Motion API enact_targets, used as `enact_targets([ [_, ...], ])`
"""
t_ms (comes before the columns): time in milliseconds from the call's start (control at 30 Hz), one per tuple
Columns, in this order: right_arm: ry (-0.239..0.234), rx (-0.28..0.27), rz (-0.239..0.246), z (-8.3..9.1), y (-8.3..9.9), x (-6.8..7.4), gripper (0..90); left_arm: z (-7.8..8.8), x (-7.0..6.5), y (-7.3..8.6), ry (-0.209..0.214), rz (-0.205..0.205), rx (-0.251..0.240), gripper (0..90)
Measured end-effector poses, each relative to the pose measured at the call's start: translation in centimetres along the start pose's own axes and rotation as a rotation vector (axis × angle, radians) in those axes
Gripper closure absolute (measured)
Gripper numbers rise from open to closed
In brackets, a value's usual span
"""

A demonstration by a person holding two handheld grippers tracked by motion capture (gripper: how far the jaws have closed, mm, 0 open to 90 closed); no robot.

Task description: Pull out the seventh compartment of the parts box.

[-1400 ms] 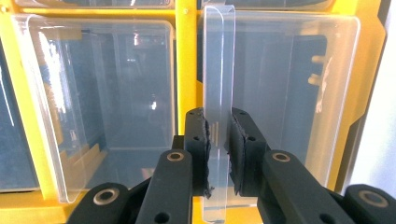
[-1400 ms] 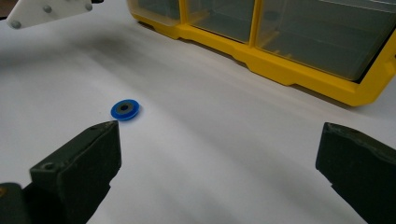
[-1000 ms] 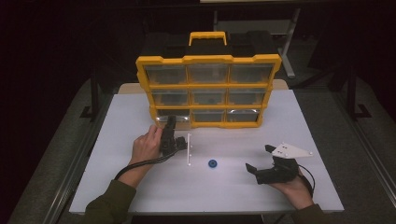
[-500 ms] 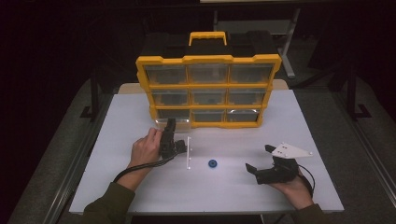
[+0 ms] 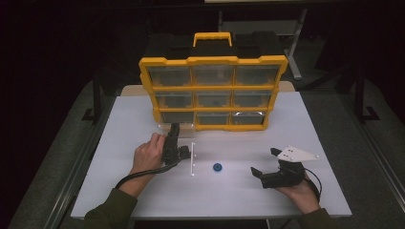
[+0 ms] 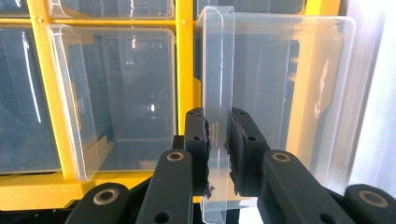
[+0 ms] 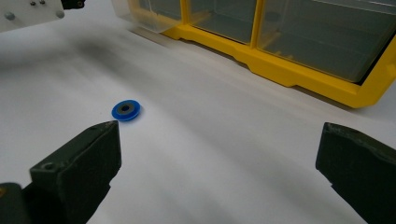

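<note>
A yellow organiser [image 5: 213, 88] with clear drawers stands upright at the back of the white table [image 5: 143, 119]. My left gripper [image 5: 173, 130] reaches to its bottom-left drawer [image 5: 184, 126], which sticks out a little. In the left gripper view my left gripper [image 6: 218, 149] is shut on that clear drawer's front lip [image 6: 219, 70], pads pressed on both sides. A small blue disc [image 5: 218, 167] lies flat mid-table, apart from both grippers. My right gripper [image 5: 263, 161] rests at the front right, open and holding nothing; the blue disc [image 7: 126, 110] lies ahead of its left finger [image 7: 79, 163].
A black case sits behind the organiser [image 7: 299, 70]. The white marker plate [image 5: 192, 158] on my left gripper stands between that hand and the disc. Bare tabletop lies between the disc and the organiser's base. The table's front edge [image 5: 215, 217] is close to both hands.
My left gripper has drawn back slightly toward the person, still clamped on the drawer lip. The right gripper and the disc have not moved.
</note>
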State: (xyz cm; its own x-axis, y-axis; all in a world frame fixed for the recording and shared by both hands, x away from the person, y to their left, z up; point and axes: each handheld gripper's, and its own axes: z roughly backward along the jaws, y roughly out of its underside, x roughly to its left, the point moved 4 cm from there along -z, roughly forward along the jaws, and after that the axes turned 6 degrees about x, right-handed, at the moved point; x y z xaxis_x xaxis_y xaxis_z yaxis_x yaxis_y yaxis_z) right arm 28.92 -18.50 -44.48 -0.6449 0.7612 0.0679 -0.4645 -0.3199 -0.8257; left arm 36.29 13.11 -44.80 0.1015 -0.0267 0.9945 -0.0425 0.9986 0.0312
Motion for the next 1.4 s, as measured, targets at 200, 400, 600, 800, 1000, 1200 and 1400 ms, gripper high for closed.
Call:
enact_targets([
  [200, 0.001, 0.000, -0.001, 0.0, 0.0, 0.0, 0.0, 0.5, -0.1, 0.0, 0.004, -0.002, -0.003, 78.8],
  [400, 0.002, -0.002, 0.000, 0.0, 0.0, 0.0, 0.0, 1.0, -0.1, 0.1, 0.006, 0.003, -0.006, 78.7],
  [600, 0.001, -0.003, -0.002, 0.0, 0.0, 0.0, 0.0, 1.5, -0.2, 0.2, 0.012, 0.004, -0.011, 78.7],
  [800, 0.001, -0.002, 0.004, 0.0, 0.0, 0.0, 0.0, 1.9, -0.2, 0.2, 0.013, 0.001, -0.015, 78.7],
  [1000, 0.000, -0.002, 0.000, 0.1, 0.0, 0.0, 0.0, 2.4, -0.2, 0.3, 0.013, -0.002, -0.019, 78.7],
  [1200, 0.000, -0.003, 0.002, 0.0, 0.0, 0.0, 0.0, 2.7, -0.2, 0.3, 0.016, 0.001, -0.023, 78.7],
  [1400, 0.001, -0.005, -0.004, 0.1, 0.0, 0.1, 0.0, 3.1, -0.3, 0.3, 0.016, 0.002, -0.028, 78.7],
])
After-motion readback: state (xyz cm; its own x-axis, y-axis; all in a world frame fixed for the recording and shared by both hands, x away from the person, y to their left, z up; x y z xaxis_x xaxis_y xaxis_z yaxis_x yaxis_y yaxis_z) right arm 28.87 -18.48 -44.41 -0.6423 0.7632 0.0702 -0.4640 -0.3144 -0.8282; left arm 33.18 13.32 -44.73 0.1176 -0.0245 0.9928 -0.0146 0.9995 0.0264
